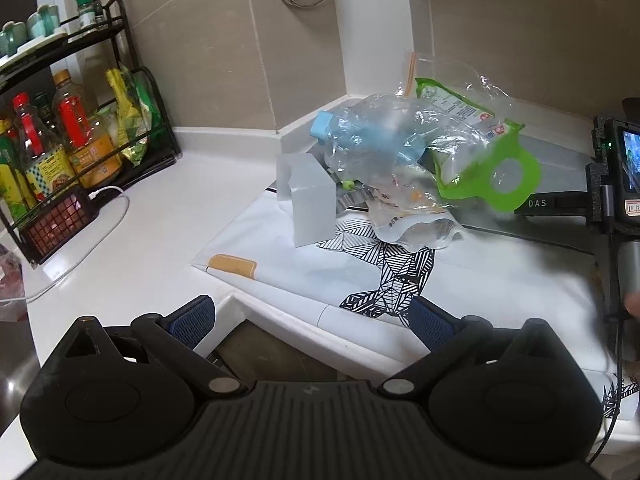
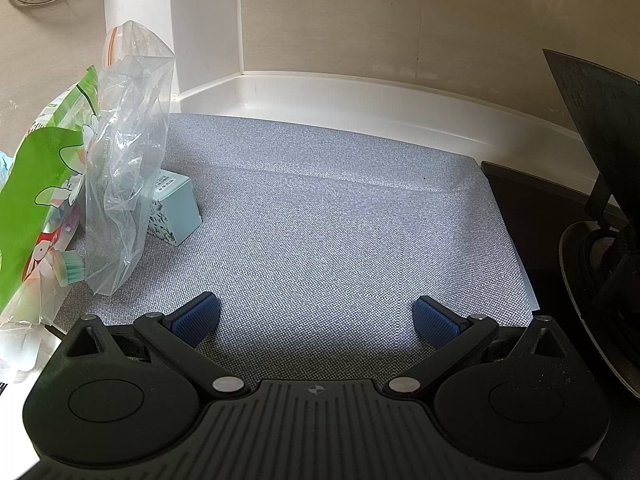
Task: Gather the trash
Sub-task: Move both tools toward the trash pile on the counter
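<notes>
The white counter (image 1: pixel 132 240) carries a patterned white mat (image 1: pixel 460 292) and, beyond it, a grey mat (image 2: pixel 328 216). The trash sits where the two meet: a heap of clear plastic bags (image 1: pixel 404 152) with a blue-capped pouch (image 1: pixel 325 126) and a green wrapper (image 1: pixel 486 178), a frosted box (image 1: pixel 310 204) just at its nine o'clock side. At ten o'clock in the left view stands a black rack (image 1: pixel 68 136) of sauce bottles.

Both tools are idle. The left hand-held gripper (image 1: pixel 316 322) hangs over the counter's near edge, jaws wide apart and empty, the heap at its one o'clock. The right hand-held gripper (image 2: pixel 318 318) is likewise spread and empty above bare grey mat, the heap at its nine o'clock.

The step in hand looks like the first pick. The film will slip and spring, so it would pay to pinch a bunched fold or the stiff green wrapper, rather than one loose sheet, and to close fully before lifting. The frosted box wants a square grip across its flat faces.

Only the right view shows a small teal carton (image 2: pixel 178 210) behind the bags, and a dark round object at three o'clock, possibly a stove burner. Only the left view shows the frosted box, the rack and a white cable (image 1: pixel 76 264).
</notes>
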